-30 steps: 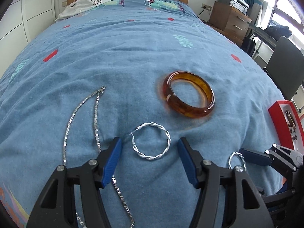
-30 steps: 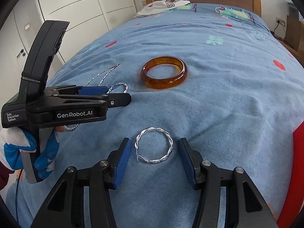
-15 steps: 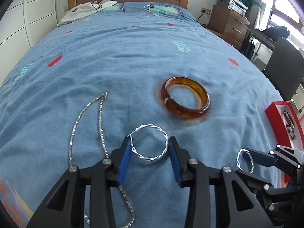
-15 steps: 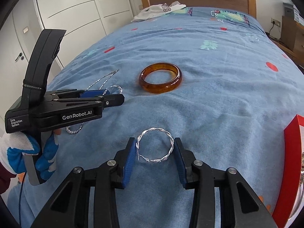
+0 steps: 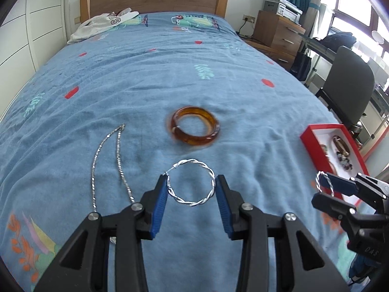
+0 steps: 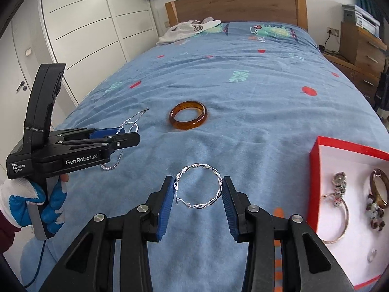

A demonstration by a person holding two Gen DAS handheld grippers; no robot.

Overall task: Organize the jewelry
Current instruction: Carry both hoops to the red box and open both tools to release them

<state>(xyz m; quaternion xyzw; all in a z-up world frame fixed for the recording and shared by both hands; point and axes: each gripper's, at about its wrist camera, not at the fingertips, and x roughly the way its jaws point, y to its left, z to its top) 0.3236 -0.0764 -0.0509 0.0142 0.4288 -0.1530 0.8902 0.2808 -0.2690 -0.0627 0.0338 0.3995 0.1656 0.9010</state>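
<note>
So both grippers are clamped on matching earrings here. The left gripper (image 5: 191, 189) has its blue pads pressed on either side of a silver hoop earring (image 5: 190, 185), a thin twisted-wire ring, shiny, with the little clasp end poking out at its upper left. The right gripper (image 6: 198, 191) pinches the second silver hoop (image 6: 198, 186) the same way, same twisted rope look. Each hoop is squeezed across its width and sits up off the blue bedspread (image 5: 145, 77), not lying on it.

Taking the amber bangle (image 5: 194, 129) as the landmark: it's a chunky, glossy, honey-brown ring lying flat on the bedspread, and both held hoops hang on the near side of it, apart from it. To the bangle's left a thin silver chain necklace (image 5: 107, 160) lies in a long narrow loop. To its right, at the bed's edge, is a red jewelry box (image 6: 313, 170) with a white inside, holding a watch, a thin bangle and some darker pieces I can't make out properly.

The left gripper's handle is held by a hand in a blue and white glove (image 6: 36, 206).
</note>
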